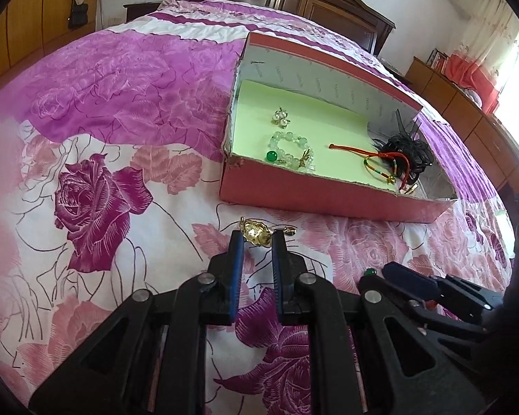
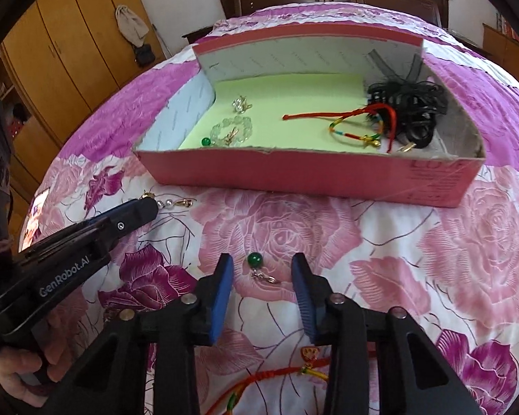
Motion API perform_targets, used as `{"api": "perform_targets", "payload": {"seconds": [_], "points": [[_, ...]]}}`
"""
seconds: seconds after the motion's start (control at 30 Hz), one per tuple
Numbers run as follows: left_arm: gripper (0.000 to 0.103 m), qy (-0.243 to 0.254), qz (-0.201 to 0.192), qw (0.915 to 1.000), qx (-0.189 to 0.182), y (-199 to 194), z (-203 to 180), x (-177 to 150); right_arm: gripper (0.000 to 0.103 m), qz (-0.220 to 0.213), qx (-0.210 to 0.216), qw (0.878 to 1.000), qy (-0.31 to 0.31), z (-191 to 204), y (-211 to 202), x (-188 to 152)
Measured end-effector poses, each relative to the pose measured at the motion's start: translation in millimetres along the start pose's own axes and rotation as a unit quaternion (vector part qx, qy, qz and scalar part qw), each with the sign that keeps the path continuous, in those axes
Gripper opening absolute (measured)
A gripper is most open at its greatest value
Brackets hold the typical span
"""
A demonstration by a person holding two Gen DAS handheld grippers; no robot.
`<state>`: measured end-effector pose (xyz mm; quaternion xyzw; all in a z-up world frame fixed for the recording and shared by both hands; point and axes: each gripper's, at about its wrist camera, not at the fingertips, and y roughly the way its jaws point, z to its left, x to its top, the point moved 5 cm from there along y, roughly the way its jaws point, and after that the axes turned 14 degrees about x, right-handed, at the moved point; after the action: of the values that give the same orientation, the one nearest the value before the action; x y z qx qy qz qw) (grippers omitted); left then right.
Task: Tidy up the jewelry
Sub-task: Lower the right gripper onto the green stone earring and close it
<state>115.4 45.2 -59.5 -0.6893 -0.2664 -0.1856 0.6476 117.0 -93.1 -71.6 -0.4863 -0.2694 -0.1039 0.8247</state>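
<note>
**Both grippers down on the bedspread, just short of the jewelry box**

My left gripper (image 1: pixel 256 238) sits low over the floral bedspread (image 1: pixel 97 159), its jaws clamped on a gold brooch-like piece (image 1: pixel 256 233) that lies just in front of the near wall of the red box (image 1: pixel 328 200); a short run of pearls and a gold clasp (image 2: pixel 176 203) trails out from that piece toward the box; I cannot tell whether the piece is lifted or resting on the cloth.

My right gripper (image 2: pixel 262 269) has its jaws apart, one blue pad to either side of a green bead earring (image 2: pixel 256 263) lying on the bedspread; the pads do not touch it; the bead points toward the box and its small metal hook toward me.

The box stands open on the bed, lined with pale green paper (image 1: pixel 294 117); toward its left end lie a pearl cluster earring (image 1: pixel 281 117), a pale bead bracelet (image 1: pixel 289 148) and a second green bead (image 1: pixel 271 156) against the near wall; toward its right end a red cord (image 1: pixel 356 148) and a multicoloured bangle (image 2: pixel 353 131) run into a heap of black hair ties (image 2: pixel 411 103) in the right corner.

Close under my right gripper, at the near edge of the bed, a red and yellow braided cord (image 2: pixel 294 373) lies outside the box; a person's hand (image 2: pixel 14 380) grips the left handle at the lower left of the right wrist view.
</note>
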Motion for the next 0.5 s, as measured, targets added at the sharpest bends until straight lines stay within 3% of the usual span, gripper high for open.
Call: {"api": "perform_targets", "payload": {"seconds": [0.13, 0.2, 0.3, 0.33, 0.5], "points": [[0.008, -0.001, 0.003, 1.0, 0.0, 1.7, 0.7, -0.8, 0.028, 0.005, -0.001, 1.0, -0.003, -0.1, 6.3, -0.5], [0.008, -0.001, 0.004, 1.0, 0.0, 2.3, 0.5, -1.3, 0.018, 0.007, -0.003, 1.0, -0.004, -0.6, 8.2, -1.5], [0.008, -0.001, 0.005, 1.0, 0.002, 2.6, 0.0, -1.8, 0.017, 0.006, 0.001, 1.0, -0.006, -0.5, 7.1, -1.7], [0.008, -0.001, 0.004, 1.0, 0.002, 2.4, 0.0, -1.7, 0.012, 0.006, 0.004, 1.0, -0.006, 0.3, 6.9, -1.7], [0.008, 0.003, -0.004, 1.0, 0.004, -1.2, -1.6, -0.7, 0.012, 0.0, 0.018, 1.0, -0.005, 1.7, -1.0, -3.2]]}}
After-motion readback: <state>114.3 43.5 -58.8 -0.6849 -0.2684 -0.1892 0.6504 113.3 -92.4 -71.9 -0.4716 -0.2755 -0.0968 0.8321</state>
